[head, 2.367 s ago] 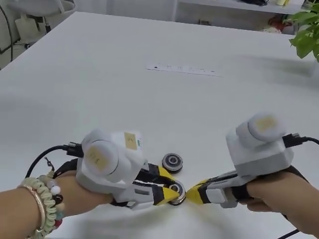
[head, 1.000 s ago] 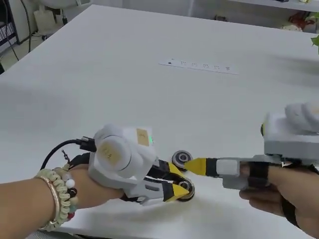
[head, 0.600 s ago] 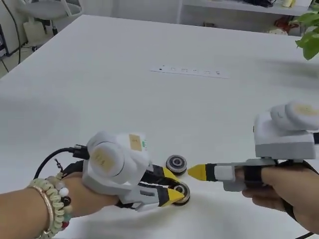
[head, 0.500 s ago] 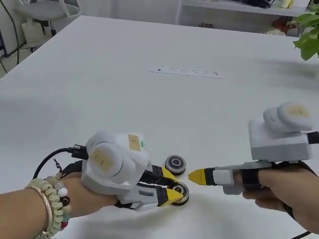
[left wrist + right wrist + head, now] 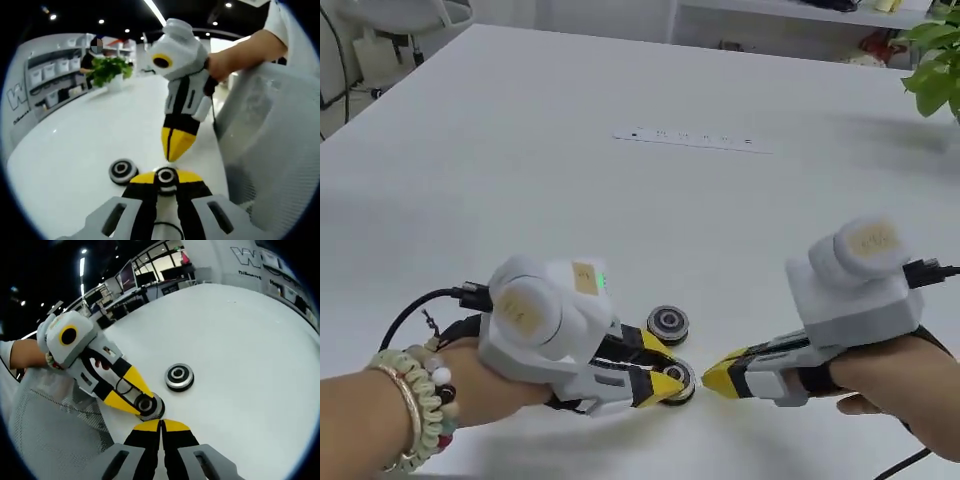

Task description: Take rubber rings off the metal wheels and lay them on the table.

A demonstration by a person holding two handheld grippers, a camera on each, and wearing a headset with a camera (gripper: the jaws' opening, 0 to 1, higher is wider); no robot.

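Right gripper (image 5: 710, 377) returned beside clamped wheel (image 5: 678, 379).

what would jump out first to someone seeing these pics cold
The eye goes to the two yellow-tipped grippers meeting near the table's front edge. The left gripper is clamped on a small metal wheel, and the right gripper, jaws shut, points its tip at that wheel's rim. Just behind them a second wheel lies alone on the white table.

White table (image 5: 520, 150), loose metal wheel (image 5: 667, 322), white strip (image 5: 688, 140)
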